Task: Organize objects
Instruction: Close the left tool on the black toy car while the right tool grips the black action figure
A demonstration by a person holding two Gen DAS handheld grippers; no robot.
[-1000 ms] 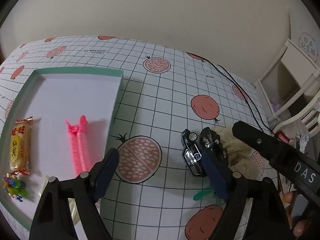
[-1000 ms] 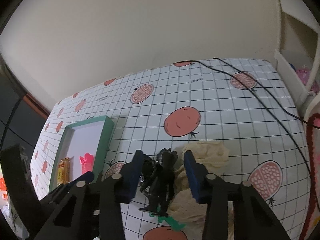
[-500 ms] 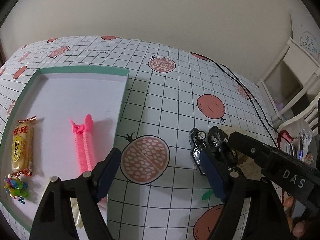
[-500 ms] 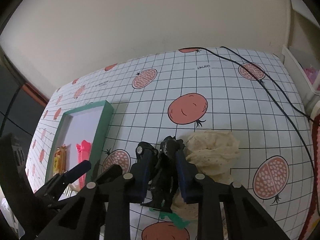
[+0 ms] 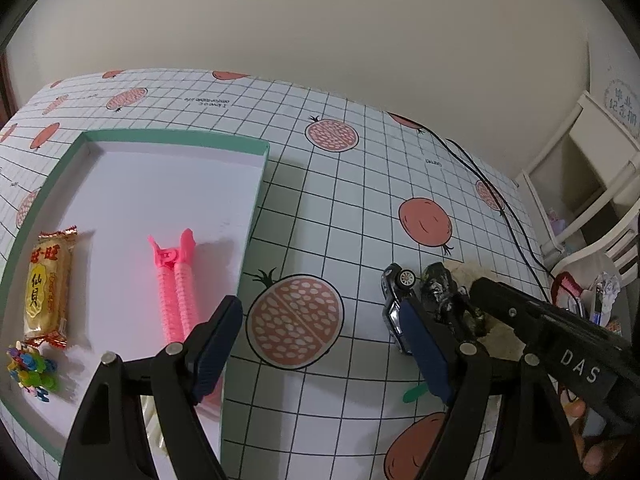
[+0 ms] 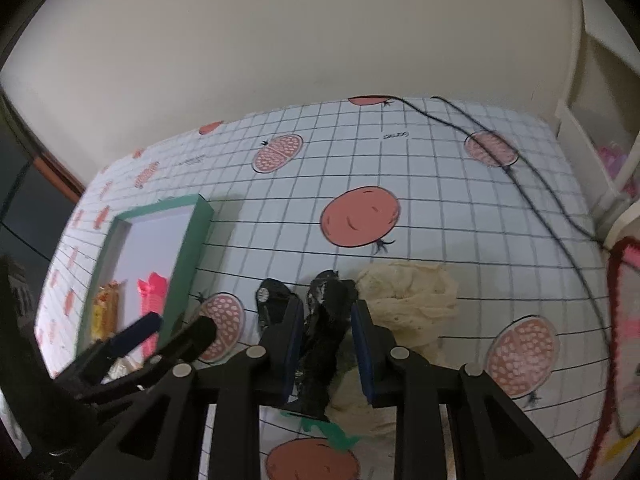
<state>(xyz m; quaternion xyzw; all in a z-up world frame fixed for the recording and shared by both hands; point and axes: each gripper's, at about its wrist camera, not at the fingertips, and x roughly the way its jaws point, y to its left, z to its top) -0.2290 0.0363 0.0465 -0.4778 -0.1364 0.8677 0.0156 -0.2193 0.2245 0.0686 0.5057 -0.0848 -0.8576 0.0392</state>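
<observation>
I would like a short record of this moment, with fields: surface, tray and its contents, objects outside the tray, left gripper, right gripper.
surface: table under a grid cloth with fruit prints
tray: green-rimmed tray, white inside
tray contents: snack packet, pink clip, small colourful toy
outside tray: toy car, black figure, cream cloth, green piece, black cable
left gripper: open, nothing between the jaws, over the tray's near edge
right gripper: shut on the black figure
</observation>
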